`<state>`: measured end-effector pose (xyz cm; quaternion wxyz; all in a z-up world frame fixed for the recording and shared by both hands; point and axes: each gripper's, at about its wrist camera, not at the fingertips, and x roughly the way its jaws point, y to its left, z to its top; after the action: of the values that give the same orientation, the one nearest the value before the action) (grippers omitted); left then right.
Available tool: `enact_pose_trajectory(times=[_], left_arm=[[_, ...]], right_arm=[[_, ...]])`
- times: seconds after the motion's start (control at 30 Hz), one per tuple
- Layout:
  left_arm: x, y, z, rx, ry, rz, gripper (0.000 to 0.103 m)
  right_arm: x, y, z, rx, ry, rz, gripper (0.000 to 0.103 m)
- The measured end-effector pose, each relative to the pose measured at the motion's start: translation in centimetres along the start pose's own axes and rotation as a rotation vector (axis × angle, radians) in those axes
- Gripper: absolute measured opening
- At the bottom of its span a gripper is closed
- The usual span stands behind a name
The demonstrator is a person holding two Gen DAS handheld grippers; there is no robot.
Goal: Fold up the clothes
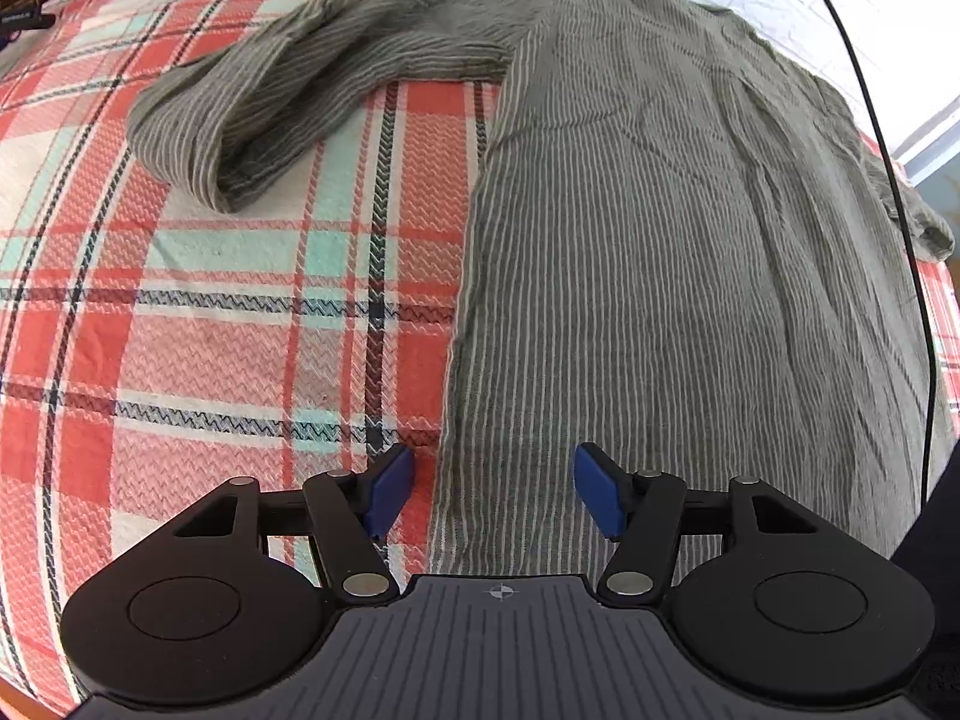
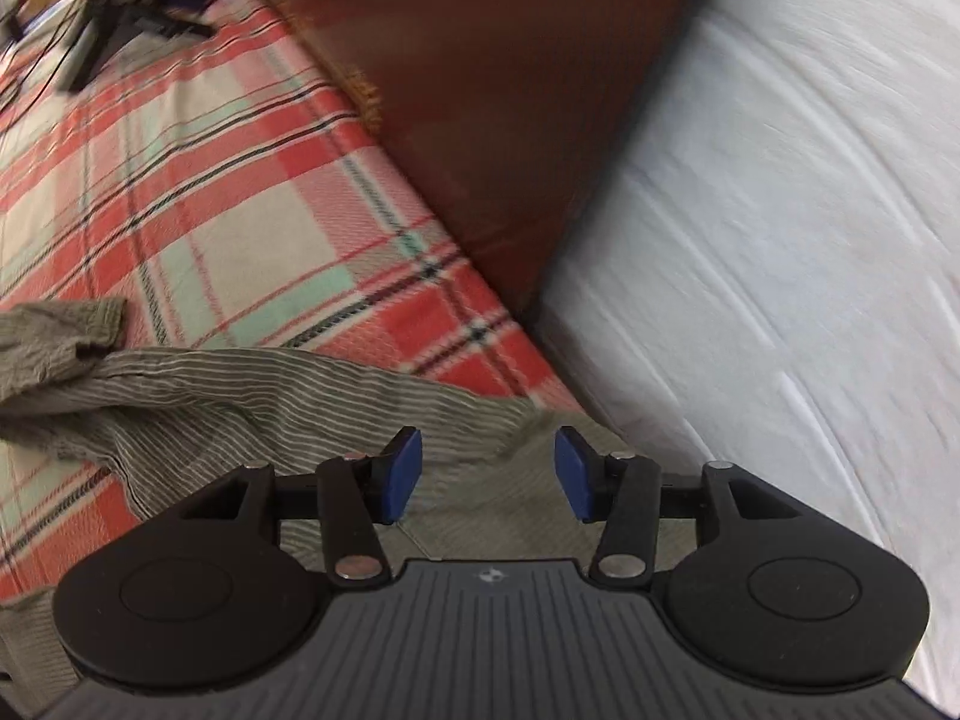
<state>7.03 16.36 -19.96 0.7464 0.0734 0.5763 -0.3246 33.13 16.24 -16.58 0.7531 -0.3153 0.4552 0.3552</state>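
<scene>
An olive shirt with thin white stripes (image 1: 660, 228) lies flat on a red, cream and mint plaid bedcover (image 1: 198, 312). One long sleeve (image 1: 288, 90) stretches out to the left and bunches at its cuff. My left gripper (image 1: 493, 492) hovers open over the shirt's near left edge, nothing between its blue pads (image 1: 390, 489). In the right wrist view the shirt (image 2: 252, 396) appears crumpled, with a cuff at the far left. My right gripper (image 2: 487, 474) is open just above the shirt's edge near the bed's side, holding nothing.
A dark brown wooden bed frame (image 2: 510, 120) runs along the bedcover (image 2: 210, 192). A white textured wall (image 2: 780, 240) stands right of it. A black cable (image 1: 888, 180) hangs across the shirt's right side. Dark gear and cables (image 2: 120, 18) lie at the far end of the bed.
</scene>
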Motion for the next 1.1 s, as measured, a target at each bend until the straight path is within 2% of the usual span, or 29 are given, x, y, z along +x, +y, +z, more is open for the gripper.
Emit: enact_pose_trajectory(times=[0.27,0.47,0.5,0.57,0.6,0.63,0.7,0.73,0.87,1.1], left_arm=[[0.4,0.4,0.5,-0.031,0.018,-0.010,0.072],[0.6,0.6,0.8,-0.067,0.028,-0.015,0.071],[0.6,0.6,0.9,-0.073,0.028,-0.012,0.071],[0.6,0.5,1.0,-0.073,0.026,0.008,0.065],[0.6,0.5,1.0,-0.069,0.025,0.023,0.056],[0.6,0.4,1.1,-0.065,0.023,0.038,0.040],[0.6,0.7,1.3,-0.070,0.022,0.048,0.004],[0.6,1.0,1.3,-0.085,0.023,0.033,0.000],[0.1,1.1,1.4,-0.093,0.006,0.005,0.000],[-1.9,-1.1,1.3,-0.054,-0.044,-0.085,0.000]], right_arm=[[3.3,1.3,1.3,-0.193,0.039,0.045,0.057],[5.0,1.4,1.5,-0.264,0.047,0.085,0.057],[5.3,1.3,1.5,-0.262,0.048,0.095,0.054],[5.6,0.8,1.6,-0.215,0.052,0.138,0.034],[5.5,0.5,1.6,-0.183,0.053,0.153,0.015],[5.4,0.3,1.6,-0.162,0.051,0.156,0.008],[5.1,-0.1,1.5,-0.124,0.042,0.162,0.005],[4.7,-0.4,1.4,-0.111,0.031,0.166,0.004],[3.0,-1.3,1.1,-0.058,-0.013,0.181,0.003],[0.0,-3.2,0.3,0.033,-0.090,0.207,0.003]])
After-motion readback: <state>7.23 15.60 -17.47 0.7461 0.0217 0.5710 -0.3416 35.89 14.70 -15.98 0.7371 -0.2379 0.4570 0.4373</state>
